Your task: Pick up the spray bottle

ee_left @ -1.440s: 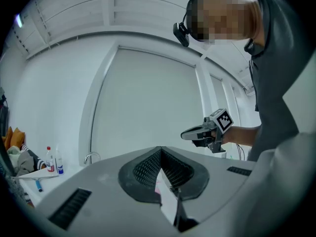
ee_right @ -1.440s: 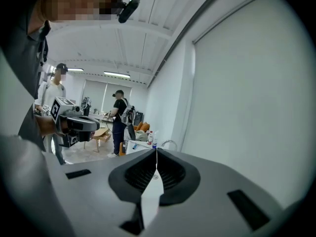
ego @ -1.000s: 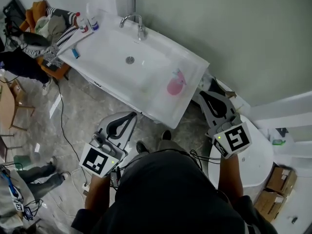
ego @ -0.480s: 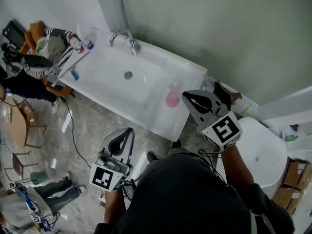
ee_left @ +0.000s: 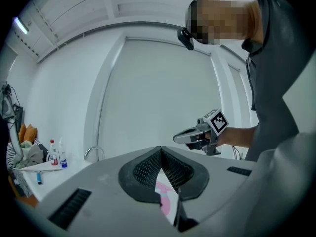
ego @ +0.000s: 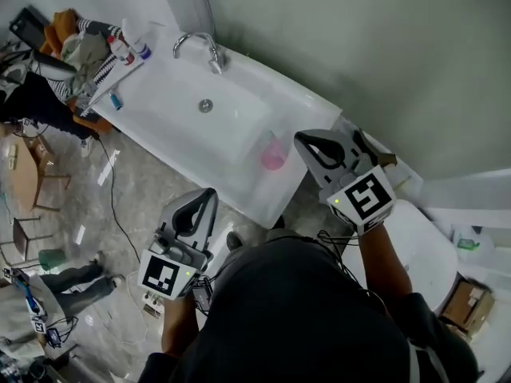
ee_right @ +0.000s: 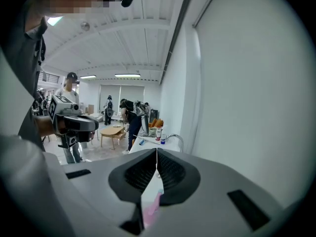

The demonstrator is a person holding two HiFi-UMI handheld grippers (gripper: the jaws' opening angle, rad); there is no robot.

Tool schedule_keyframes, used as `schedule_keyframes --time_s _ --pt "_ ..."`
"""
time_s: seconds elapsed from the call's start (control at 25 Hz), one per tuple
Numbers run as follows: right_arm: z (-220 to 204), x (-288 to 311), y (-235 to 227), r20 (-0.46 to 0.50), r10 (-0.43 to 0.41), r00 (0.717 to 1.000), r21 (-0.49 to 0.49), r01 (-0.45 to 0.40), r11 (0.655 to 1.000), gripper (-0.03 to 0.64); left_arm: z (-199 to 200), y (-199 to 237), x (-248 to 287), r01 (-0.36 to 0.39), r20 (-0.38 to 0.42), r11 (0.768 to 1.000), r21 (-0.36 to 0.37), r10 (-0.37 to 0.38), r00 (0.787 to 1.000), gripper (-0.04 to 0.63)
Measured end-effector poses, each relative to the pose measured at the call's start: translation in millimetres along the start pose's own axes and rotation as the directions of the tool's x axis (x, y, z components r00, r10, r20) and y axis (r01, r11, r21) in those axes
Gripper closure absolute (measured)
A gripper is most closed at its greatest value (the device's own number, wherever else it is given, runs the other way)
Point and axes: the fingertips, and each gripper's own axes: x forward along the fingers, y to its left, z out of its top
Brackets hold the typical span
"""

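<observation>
The pink spray bottle (ego: 273, 153) sits in the white sink (ego: 164, 94), at the end farthest from the sink's tap (ego: 197, 45). Whether it stands or lies cannot be told.

The right tongs (ego: 299, 139) are pressed together and pinch nothing. They hang over the sink's far corner, close beside the bottle but apart from it, and point along the sink.

The left tongs (ego: 209, 195) are also pressed together and empty. They are held off the sink's front edge, above the floor, aimed at the bottle's end of the sink.

Small bottles (ego: 128, 45) stand at the sink's opposite end, past the tap.
</observation>
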Motion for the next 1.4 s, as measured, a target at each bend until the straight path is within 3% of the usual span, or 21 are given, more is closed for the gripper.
schedule_keyframes --time_s 0.16,0.36,0.52,0.88,1.12,1.4 --pt "-4 -5 -15 -0.007 0.027 1.000 0.026 -0.027 0.999 0.607 8 -6 18 -0.010 -0.006 0.999 0.032 0.010 1.000 0.594" --pt "-19 12 -21 -0.024 0.065 0.998 0.041 -0.064 0.997 0.607 -1 5 25 -0.058 -0.013 0.998 0.007 0.058 0.998 0.594" --pt "-32 25 -19 -0.042 0.069 0.997 0.058 -0.066 0.996 0.607 -9 16 27 -0.047 -0.025 0.999 -0.005 0.047 0.999 0.594" --pt "-54 55 -16 -0.152 -0.039 0.988 0.110 0.056 0.992 0.607 -9 55 36 0.101 -0.021 0.995 -0.009 -0.101 0.995 0.594" --pt "-62 75 -15 -0.215 -0.115 0.970 0.127 0.144 0.981 0.606 -12 86 32 0.188 -0.021 0.981 -0.035 -0.189 0.982 0.594" --pt "-84 94 -18 -0.284 -0.137 0.949 0.148 0.185 0.972 0.606 -27 104 38 0.270 -0.046 0.962 -0.047 -0.272 0.961 0.594"
